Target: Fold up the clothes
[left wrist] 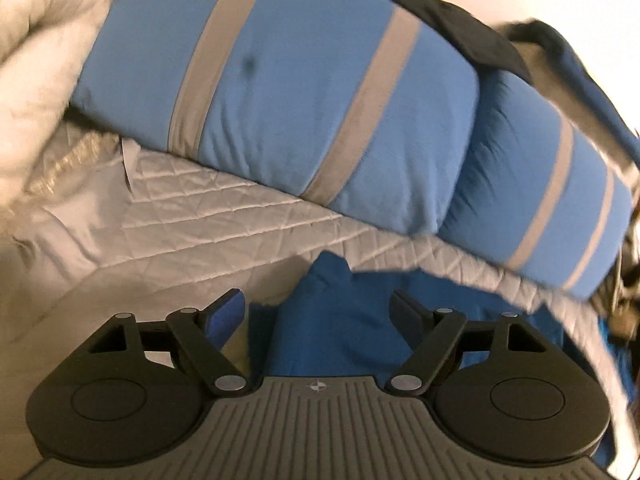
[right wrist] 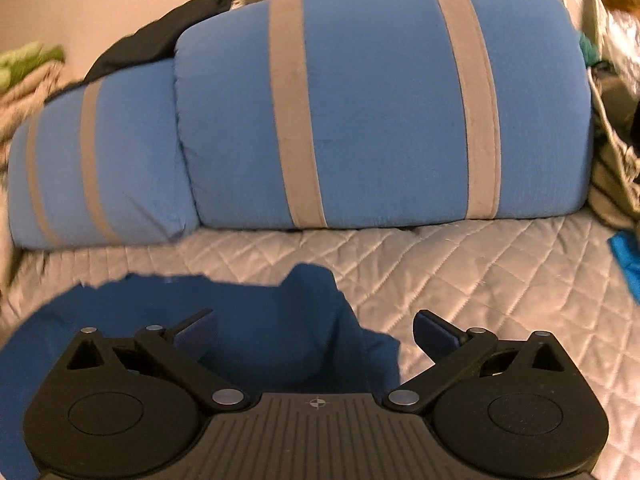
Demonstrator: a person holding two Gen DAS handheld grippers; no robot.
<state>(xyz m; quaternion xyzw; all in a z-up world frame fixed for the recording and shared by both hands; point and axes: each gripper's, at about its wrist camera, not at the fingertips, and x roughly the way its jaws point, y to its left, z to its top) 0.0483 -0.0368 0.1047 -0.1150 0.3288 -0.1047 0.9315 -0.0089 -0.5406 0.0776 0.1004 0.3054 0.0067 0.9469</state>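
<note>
Below, dark blue garment (right wrist: 256, 320) spread on quilted bed cover (right wrist: 460, 264), just in front of 2 striped blue pillows (right wrist: 384, 104). Seen from both wrist views: cloth lying under and between the fingers of each tool, with 1 raised peak (left wrist: 326, 268) at its far edge.

Left gripper (left wrist: 318, 312): fingers spread wide, gripping nothing, cloth beneath the gap. Right gripper (right wrist: 316, 330): fingers likewise parted and empty, left finger over the cloth, right finger over bare quilt.

Progress, as a judgement only: garment bunched and uneven at its far edge, no crisp rectangle visible, most of it hidden beneath the tools. Fits either a piece laid out for folding or one partly folded and just let go; not settled by these views. Flattening of the peak and squaring of edges apparently left.

Other cloth: black item (left wrist: 460, 28) behind the pillows, pale blanket (left wrist: 36, 80) at left, bright blue scrap (right wrist: 628, 256) at right. No basket, drawer or other container in view.
</note>
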